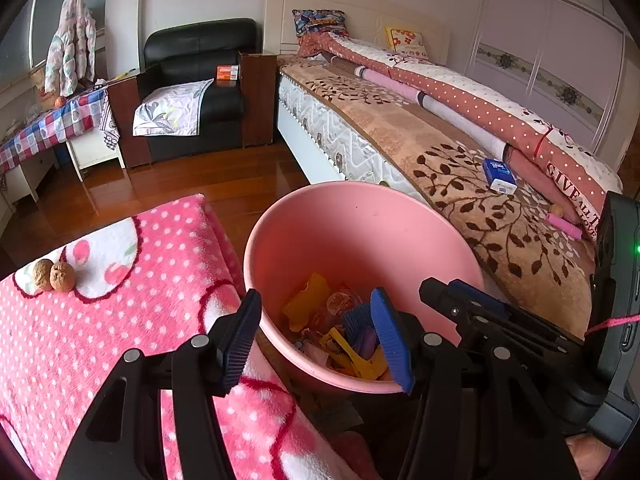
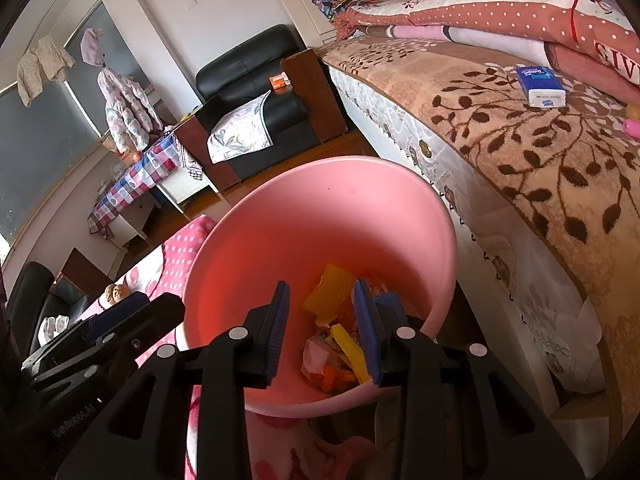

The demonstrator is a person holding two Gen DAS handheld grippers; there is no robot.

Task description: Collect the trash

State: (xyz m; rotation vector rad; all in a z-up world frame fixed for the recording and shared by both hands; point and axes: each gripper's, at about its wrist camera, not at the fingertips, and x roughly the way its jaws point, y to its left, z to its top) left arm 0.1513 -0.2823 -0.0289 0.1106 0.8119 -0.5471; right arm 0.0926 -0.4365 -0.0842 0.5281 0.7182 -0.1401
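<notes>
Pink plastic bin [image 1: 360, 236] holds yellow and orange wrappers [image 2: 332, 292]; both grippers' fingers [image 1: 240, 340] [image 2: 280, 328] spread apart, gripping nothing.

The wooden floor [image 1: 224, 184] carries a pink bin [image 1: 360, 240], standing between the bed [image 1: 500, 208] and a surface under a pink dotted blanket [image 1: 160, 320]. Two walnuts [image 1: 54, 276] lie side by side on that blanket. On the bed's leaf-patterned cover [image 2: 540, 160] rests a blue tissue pack [image 2: 540, 86], beside the rolled quilt [image 2: 500, 16].

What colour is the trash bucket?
Pink. The bucket shows best in the right wrist view.
</notes>
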